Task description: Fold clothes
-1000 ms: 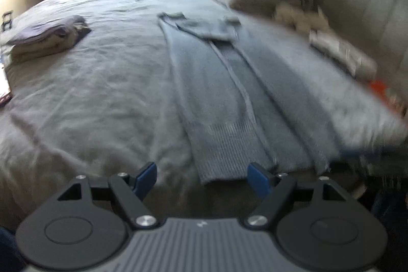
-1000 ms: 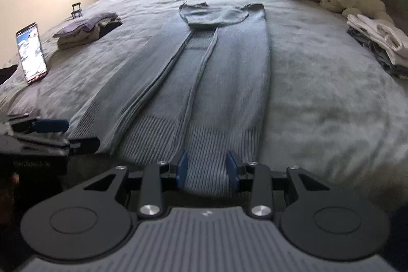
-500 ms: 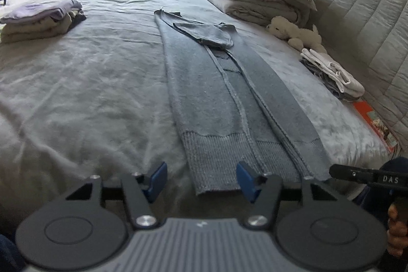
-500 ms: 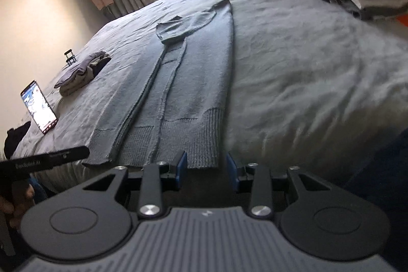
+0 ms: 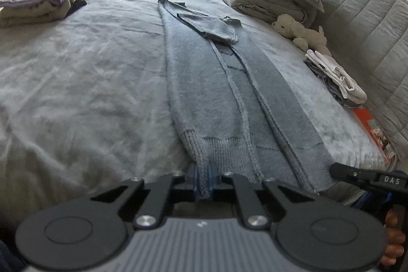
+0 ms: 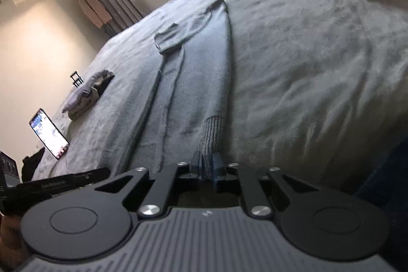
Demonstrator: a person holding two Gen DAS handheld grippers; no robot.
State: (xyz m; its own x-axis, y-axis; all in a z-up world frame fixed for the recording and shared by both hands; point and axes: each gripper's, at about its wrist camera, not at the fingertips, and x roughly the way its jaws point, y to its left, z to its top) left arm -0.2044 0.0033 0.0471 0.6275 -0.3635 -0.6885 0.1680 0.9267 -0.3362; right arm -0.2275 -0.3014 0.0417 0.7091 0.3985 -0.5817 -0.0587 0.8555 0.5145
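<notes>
We are pinching the ribbed hem of the grey knit cardigan (image 5: 227, 103) at both near corners. The left gripper (image 5: 203, 182) is clamped shut on the hem's left corner, the blue pads pressing the knit. The right gripper (image 6: 207, 167) is closing on the right corner, and ribbing is already bunching between its pads.

What could go wrong? Both bites look shallow, catching only the very edge of the ribbing, so we are risking a corner slipping free as soon as we lift, and loose knit like this stretches under its own weight. If one side is let go, the fold will be landing crooked. The right corner is puckering up ahead of the pads, so we may be gripping a fold of cloth, not a flat corner. The sleeves folded lengthwise down the front could also slide off as we carry the hem forward.

The cardigan is stretching straight away from both grippers along the grey bedspread (image 5: 84, 83), long and narrow, the collar end farthest from us with a flap folded over it. The folded clothes (image 5: 38, 4) are sitting far ahead to the left.
</notes>
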